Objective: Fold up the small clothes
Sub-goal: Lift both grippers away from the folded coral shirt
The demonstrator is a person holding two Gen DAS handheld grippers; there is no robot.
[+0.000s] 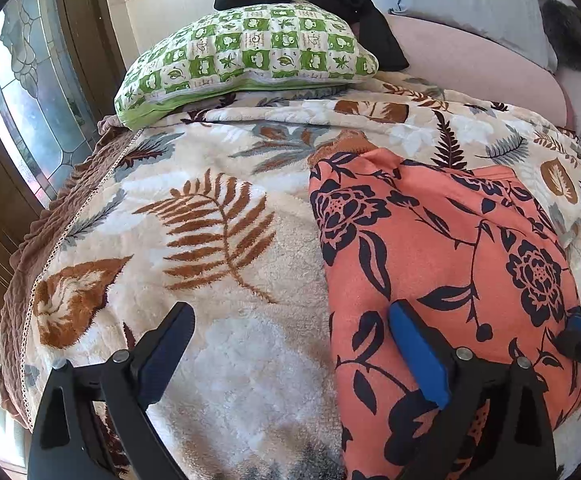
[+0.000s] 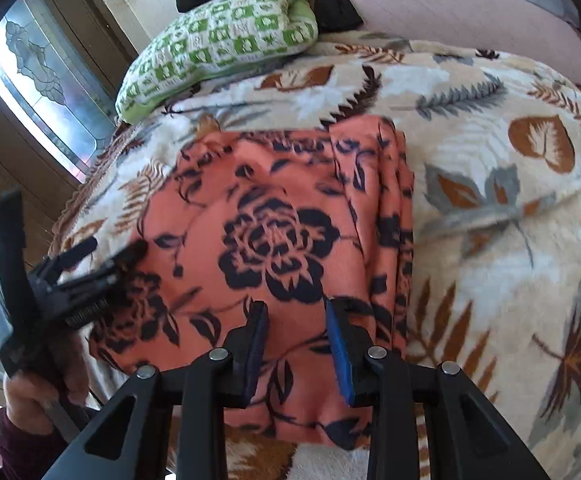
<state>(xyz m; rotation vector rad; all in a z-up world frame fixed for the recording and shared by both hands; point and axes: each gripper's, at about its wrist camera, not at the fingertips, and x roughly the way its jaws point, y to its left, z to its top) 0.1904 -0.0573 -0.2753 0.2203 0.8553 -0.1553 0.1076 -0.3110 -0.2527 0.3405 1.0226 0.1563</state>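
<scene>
My left gripper [image 1: 290, 344] hangs wide open; my right gripper [image 2: 296, 344] has its fingers partly parted above the orange garment [image 2: 274, 232], gripping nothing.

The orange garment [image 2: 274, 216] with a dark navy rose-and-leaf print is lying folded on the bed's leafy blanket [image 2: 490, 184], spreading mostly flat; its layered fold edges are stacking along the side toward 3 o'clock in the right wrist view; a small peak is rising at its 12 o'clock end; its 6 o'clock edge is puckering slightly.
</scene>
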